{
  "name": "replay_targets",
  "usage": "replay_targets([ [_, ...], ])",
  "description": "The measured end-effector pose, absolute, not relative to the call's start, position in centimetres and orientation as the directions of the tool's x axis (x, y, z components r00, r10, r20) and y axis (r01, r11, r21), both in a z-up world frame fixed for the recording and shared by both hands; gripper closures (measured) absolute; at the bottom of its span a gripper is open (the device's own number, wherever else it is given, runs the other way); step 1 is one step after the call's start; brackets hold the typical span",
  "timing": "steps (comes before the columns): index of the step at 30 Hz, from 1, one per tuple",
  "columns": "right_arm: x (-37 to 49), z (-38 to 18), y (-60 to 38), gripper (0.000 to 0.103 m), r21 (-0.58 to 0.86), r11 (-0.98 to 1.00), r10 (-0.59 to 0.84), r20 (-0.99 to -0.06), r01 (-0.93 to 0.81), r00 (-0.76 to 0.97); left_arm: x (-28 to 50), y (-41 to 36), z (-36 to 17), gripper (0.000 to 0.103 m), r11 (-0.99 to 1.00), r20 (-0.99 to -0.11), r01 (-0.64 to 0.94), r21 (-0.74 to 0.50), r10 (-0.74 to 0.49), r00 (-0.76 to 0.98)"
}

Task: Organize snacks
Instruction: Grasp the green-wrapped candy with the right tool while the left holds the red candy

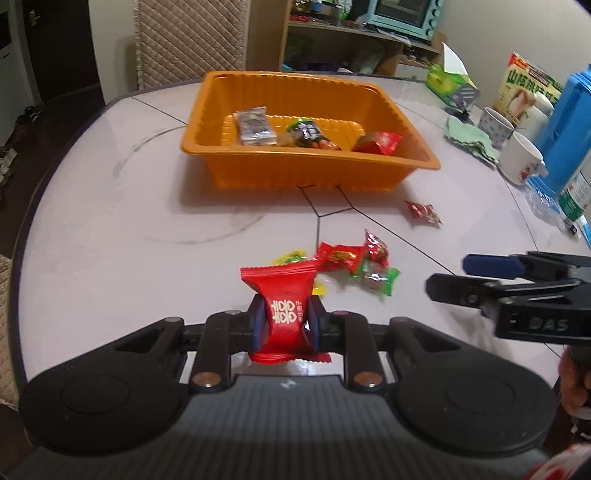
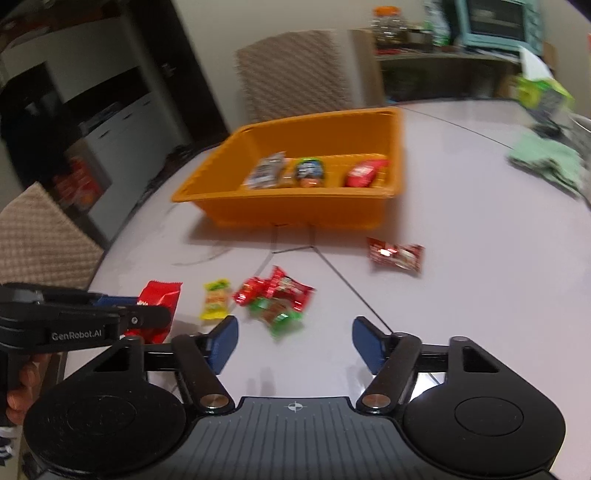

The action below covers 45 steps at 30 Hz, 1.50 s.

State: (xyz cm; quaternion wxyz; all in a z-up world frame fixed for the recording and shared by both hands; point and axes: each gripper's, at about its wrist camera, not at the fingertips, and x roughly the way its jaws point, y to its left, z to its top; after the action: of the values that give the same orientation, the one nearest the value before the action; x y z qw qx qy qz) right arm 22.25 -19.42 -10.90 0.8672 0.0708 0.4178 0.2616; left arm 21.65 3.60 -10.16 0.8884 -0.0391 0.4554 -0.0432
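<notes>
My left gripper (image 1: 285, 325) is shut on a red snack packet (image 1: 282, 302) with white characters, held above the table's near side; it also shows in the right wrist view (image 2: 157, 306). My right gripper (image 2: 293, 341) is open and empty, just short of a loose pile of red, green and yellow candies (image 2: 273, 299), which also shows in the left wrist view (image 1: 354, 262). One red candy (image 2: 395, 254) lies apart to the right. The orange tray (image 1: 373, 94) farther back holds a silver packet (image 1: 255, 125), a dark packet (image 1: 306, 133) and a red packet (image 1: 378, 142).
Mugs (image 1: 521, 157), a blue container (image 1: 569, 125), a green cloth (image 1: 471, 138) and boxes line the table's right side. Padded chairs (image 2: 291, 74) stand behind and left of the round table (image 1: 110, 221). A shelf with a small oven (image 1: 404, 14) is at the back.
</notes>
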Motion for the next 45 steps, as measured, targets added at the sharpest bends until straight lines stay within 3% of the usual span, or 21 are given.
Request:
replay_targets([
  [3,23.1,-11.5,-17.9,0.046,0.321,0.838,0.526,-0.691,-0.442,0.495,21.6,4.1,-10.2,0.082,0.994,-0.806,0.029,-0.108,-0.105,0.583],
  [12,25.3,-13.8,-15.1,0.06,0.268,0.799,0.537,-0.72,-0.538,0.439,21.8,4.9,-10.6,0.082,0.993,-0.814,0.014,-0.118,-0.105,0.571],
  [22,26.3,-15.0,-13.6,0.063,0.185,0.785,0.502,-0.748,-0.591,0.434,22.4,5.3,-11.0,0.082,0.992,-0.82,0.002,-0.124,-0.103,0.563],
  [29,25.8,-15.2,-12.2,0.071,0.144,0.757,0.491,-0.769,-0.637,0.409,22.4,5.2,-11.0,0.082,0.992,-0.821,0.001,-0.124,-0.103,0.562],
  [45,25.7,-15.2,-10.9,0.072,0.147,0.759,0.489,-0.772,-0.634,0.406,22.3,5.6,-11.1,0.082,0.992,-0.82,-0.009,-0.123,-0.096,0.564],
])
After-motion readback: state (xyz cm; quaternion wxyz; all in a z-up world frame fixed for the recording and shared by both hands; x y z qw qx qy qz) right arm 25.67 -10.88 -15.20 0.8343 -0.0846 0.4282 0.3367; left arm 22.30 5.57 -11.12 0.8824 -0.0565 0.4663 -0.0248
